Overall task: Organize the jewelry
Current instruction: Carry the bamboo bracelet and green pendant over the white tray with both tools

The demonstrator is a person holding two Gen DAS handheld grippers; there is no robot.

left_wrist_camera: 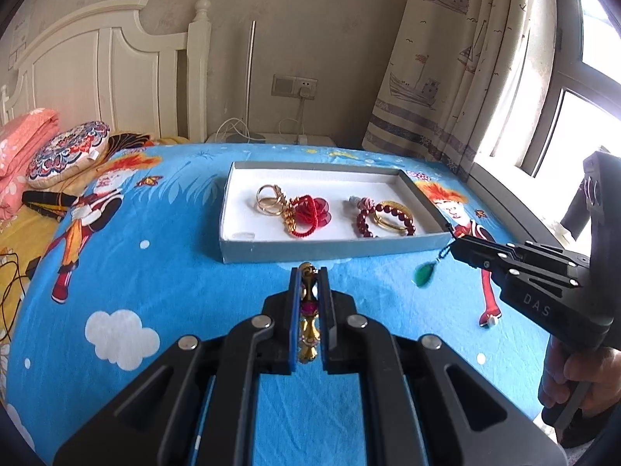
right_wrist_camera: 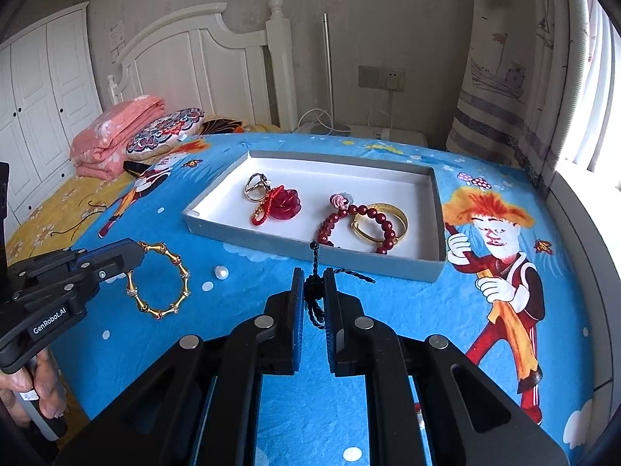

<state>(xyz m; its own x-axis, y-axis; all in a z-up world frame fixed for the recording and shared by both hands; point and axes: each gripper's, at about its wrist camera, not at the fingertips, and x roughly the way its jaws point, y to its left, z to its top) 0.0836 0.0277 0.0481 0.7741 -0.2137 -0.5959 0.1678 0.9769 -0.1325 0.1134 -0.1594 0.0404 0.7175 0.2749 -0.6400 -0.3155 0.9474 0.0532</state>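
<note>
My left gripper [left_wrist_camera: 309, 273] is shut on a gold link bracelet [left_wrist_camera: 308, 310], seen edge-on between its pads. In the right wrist view the same bracelet [right_wrist_camera: 159, 279] hangs as a ring from the left gripper [right_wrist_camera: 135, 251] above the blue bedsheet. Shut on a dark braided cord [right_wrist_camera: 314, 291], my right gripper [right_wrist_camera: 313, 272] hovers just in front of the grey box. From the right gripper [left_wrist_camera: 455, 244] the cord dangles with a green pendant [left_wrist_camera: 425, 275] at its end. That pendant is hidden in the right wrist view.
The shallow grey box [right_wrist_camera: 310, 250] holds gold rings [right_wrist_camera: 256, 186], a red rose charm [right_wrist_camera: 285, 204], a red bead bracelet [right_wrist_camera: 349, 213] and a gold bangle [right_wrist_camera: 388, 219]. A loose pearl [right_wrist_camera: 221, 272] lies on the sheet. Pillows [right_wrist_camera: 116, 136] are at the bed's head.
</note>
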